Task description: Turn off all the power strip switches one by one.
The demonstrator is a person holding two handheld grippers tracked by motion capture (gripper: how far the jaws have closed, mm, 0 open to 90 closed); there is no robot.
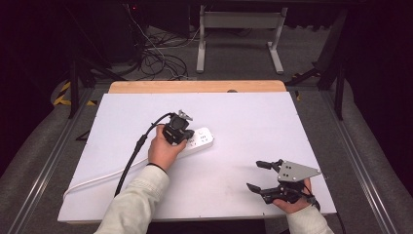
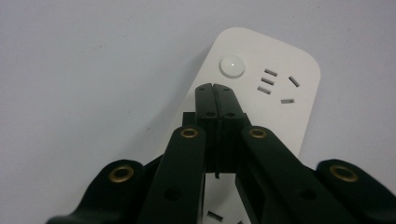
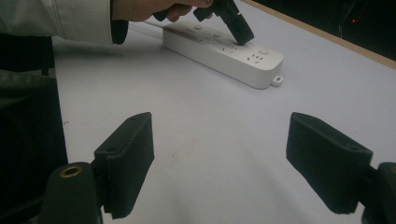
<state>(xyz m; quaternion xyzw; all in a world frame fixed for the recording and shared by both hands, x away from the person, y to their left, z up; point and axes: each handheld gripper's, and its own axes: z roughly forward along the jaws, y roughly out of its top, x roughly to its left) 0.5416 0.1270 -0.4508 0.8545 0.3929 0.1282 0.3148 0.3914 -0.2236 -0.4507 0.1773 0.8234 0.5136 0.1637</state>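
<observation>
A white power strip (image 1: 202, 138) lies near the middle of the white table (image 1: 243, 112), its round switch button (image 2: 232, 66) at the end with the small mounting tab. My left gripper (image 2: 213, 87) is shut with nothing between its jaws. It points steeply down onto the strip (image 2: 243, 46), tips just short of the button and apparently touching the top face. In the right gripper view the left gripper (image 3: 245, 40) stands on the strip (image 3: 215, 56) beside the button (image 3: 264, 51). My right gripper (image 1: 253, 175) rests open near the front right corner, holding nothing.
The strip's white cord (image 1: 97, 178) runs off the table's front left. A wooden strip (image 1: 195, 87) edges the far side. Beyond it stand a white desk frame (image 1: 238, 29) and tangled cables (image 1: 156, 58) on the floor.
</observation>
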